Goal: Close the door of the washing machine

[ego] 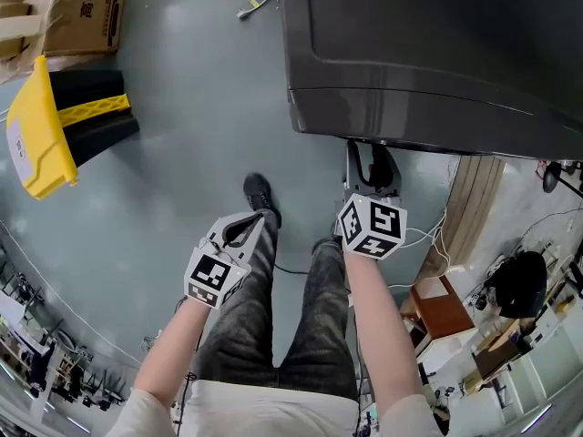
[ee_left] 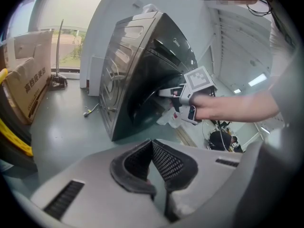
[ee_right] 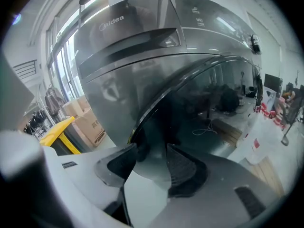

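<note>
The dark grey washing machine [ego: 428, 53] fills the top right of the head view and stands on the floor in the left gripper view [ee_left: 137, 65]. Its round dark door [ee_right: 209, 108] hangs ajar, and the door's rim curves down to the jaws in the right gripper view. My right gripper [ego: 362, 194] is at the door's edge [ee_left: 149, 91], seen from the side [ee_left: 164, 93]. It is open [ee_right: 152, 151], with the door's rim just ahead of the gap; I cannot tell whether they touch. My left gripper [ego: 255, 224] hangs back over the floor, its tips together and holding nothing [ee_left: 152, 146].
A yellow plastic sign [ego: 36, 135], a black and yellow ramp [ego: 91, 107] and a cardboard box [ego: 82, 7] lie left of the machine. A loose cable [ego: 255, 3] lies near its far side. A wooden box [ego: 442, 303] and clutter sit at the right. The person's legs [ego: 273, 317] are below.
</note>
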Demonstrator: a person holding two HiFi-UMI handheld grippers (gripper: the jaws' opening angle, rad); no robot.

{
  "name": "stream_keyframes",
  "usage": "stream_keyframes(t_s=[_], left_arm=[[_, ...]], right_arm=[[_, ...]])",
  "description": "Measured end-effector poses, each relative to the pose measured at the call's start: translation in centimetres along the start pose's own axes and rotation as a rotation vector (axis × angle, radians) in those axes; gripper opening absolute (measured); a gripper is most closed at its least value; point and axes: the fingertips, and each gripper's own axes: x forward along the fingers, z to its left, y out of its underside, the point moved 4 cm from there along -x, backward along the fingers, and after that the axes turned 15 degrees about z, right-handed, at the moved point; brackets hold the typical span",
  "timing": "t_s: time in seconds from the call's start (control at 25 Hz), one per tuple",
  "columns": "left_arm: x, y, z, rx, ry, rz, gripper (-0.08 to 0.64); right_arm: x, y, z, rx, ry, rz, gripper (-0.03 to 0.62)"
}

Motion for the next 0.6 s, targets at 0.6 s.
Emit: stream_keyframes(t_s=[0.6], left_arm=[[0.4, 1.8, 0.9, -0.020, -0.001, 0.015, 0.008]], right_arm=[[0.8, -0.5, 0.3, 0.026, 0.011, -0.040, 0.212]])
